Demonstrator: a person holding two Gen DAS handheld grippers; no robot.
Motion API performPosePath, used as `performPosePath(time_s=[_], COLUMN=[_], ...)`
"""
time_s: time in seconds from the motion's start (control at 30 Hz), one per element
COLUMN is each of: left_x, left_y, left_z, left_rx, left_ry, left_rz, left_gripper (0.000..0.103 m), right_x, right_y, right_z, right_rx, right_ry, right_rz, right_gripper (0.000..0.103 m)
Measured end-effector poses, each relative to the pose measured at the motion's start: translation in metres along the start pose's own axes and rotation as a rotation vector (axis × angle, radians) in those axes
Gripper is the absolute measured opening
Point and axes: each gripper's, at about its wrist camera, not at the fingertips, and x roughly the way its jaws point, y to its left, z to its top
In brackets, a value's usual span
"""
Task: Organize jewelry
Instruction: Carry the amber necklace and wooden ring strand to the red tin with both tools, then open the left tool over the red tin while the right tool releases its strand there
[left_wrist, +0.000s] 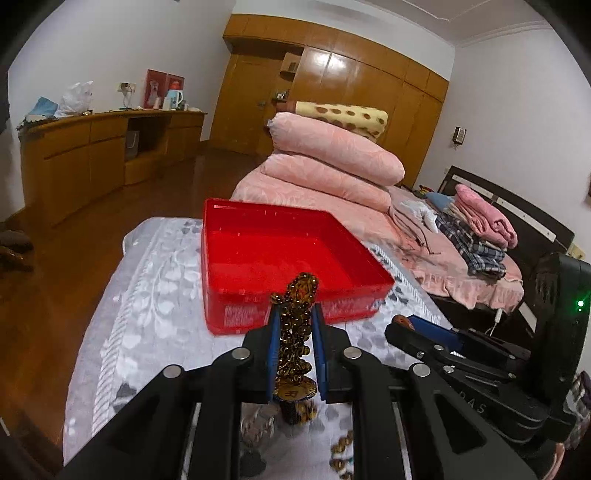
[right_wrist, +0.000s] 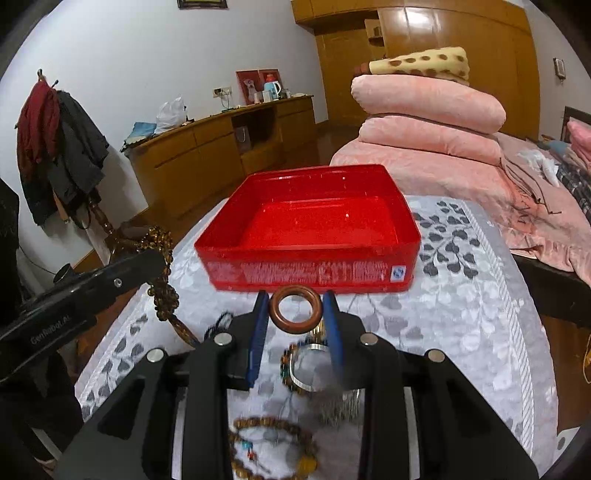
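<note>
two grippers each carry a piece, and both face the same red tray (right_wrist: 310, 225), which sits on the patterned bedspread (right_wrist: 461, 295) with nothing visible inside it. the left gripper (left_wrist: 295, 314) is clamped on a bunched strand of brown beads (left_wrist: 295, 317); the strand's long axis runs along the fingers, its tip pointing over the tray's near wall and its tail hanging down behind. the right gripper (right_wrist: 295, 308) pinches a brown ring (right_wrist: 295, 309) across its width, just short of the tray's near wall. the tray lies straight ahead of both tools, so each need only travel forward and release. the left strand seems the nearer, though the fisheye view makes that uncertain. more bracelets (right_wrist: 273, 443) lie on the bedspread beneath the right gripper.
</note>
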Motion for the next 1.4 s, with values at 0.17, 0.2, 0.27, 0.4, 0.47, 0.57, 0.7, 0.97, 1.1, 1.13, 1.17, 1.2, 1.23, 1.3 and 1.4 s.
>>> performPosePath(time_s=[0.17, 0.2, 0.27, 0.4, 0.47, 0.57, 0.7, 0.97, 1.1, 1.13, 1.17, 1.2, 1.23, 1.3, 1.4], left_x=[0.013, 0.016, 0.023, 0.037, 0.043, 0.053, 0.076, 0.112, 0.107, 0.102, 0.098, 0.093, 0.086, 0.074, 0.051], left_y=[-0.001, -0.002, -0.003, -0.003, -0.001, 0.001, 0.008, 0.020, 0.022, 0.022, 0.023, 0.024, 0.025, 0.026, 0.030], left_z=[0.024, 0.028, 0.037, 0.054, 0.061, 0.069, 0.073, 0.059, 0.060, 0.060, 0.060, 0.059, 0.058, 0.056, 0.044], left_rx=[-0.007, -0.009, -0.009, -0.021, -0.031, -0.041, -0.057, -0.074, -0.074, -0.071, -0.069, -0.065, -0.057, -0.042, -0.029], left_ry=[-0.029, -0.033, -0.044, -0.064, -0.076, -0.098, -0.072, 0.052, 0.052, 0.044, 0.039, 0.034, 0.028, 0.019, 0.015], left_rz=[-0.004, -0.002, 0.003, -0.006, -0.007, -0.012, 0.002, 0.054, 0.080, 0.084, 0.086, 0.086, 0.088, 0.097, 0.108], left_gripper=[0.016, 0.016, 0.016, 0.016, 0.016, 0.016, 0.016, 0.017, 0.027, 0.031, 0.031, 0.031, 0.032, 0.038, 0.042], right_x=[0.019, 0.022, 0.030, 0.045, 0.051, 0.060, 0.077, 0.103, 0.100, 0.098, 0.095, 0.092, 0.088, 0.077, 0.057], right_y=[-0.005, -0.006, -0.010, -0.017, -0.021, -0.024, -0.028, -0.032, -0.030, -0.030, -0.030, -0.031, -0.031, -0.030, -0.028], right_z=[0.023, 0.026, 0.033, 0.047, 0.055, 0.066, 0.072, 0.068, 0.067, 0.066, 0.066, 0.065, 0.064, 0.060, 0.046], right_rx=[0.013, 0.015, 0.022, 0.035, 0.043, 0.053, 0.065, 0.067, 0.060, 0.061, 0.063, 0.063, 0.062, 0.054, 0.032], right_ry=[-0.008, -0.009, -0.009, -0.006, -0.010, -0.013, 0.002, 0.064, 0.057, 0.052, 0.046, 0.043, 0.040, 0.026, 0.010], right_rz=[-0.002, -0.005, -0.008, -0.006, -0.002, 0.003, 0.003, -0.015, -0.035, -0.035, -0.036, -0.037, -0.039, -0.039, -0.040], right_gripper=[0.028, 0.028, 0.028, 0.028, 0.028, 0.028, 0.028, 0.034, 0.047, 0.047, 0.047, 0.047, 0.047, 0.050, 0.055])
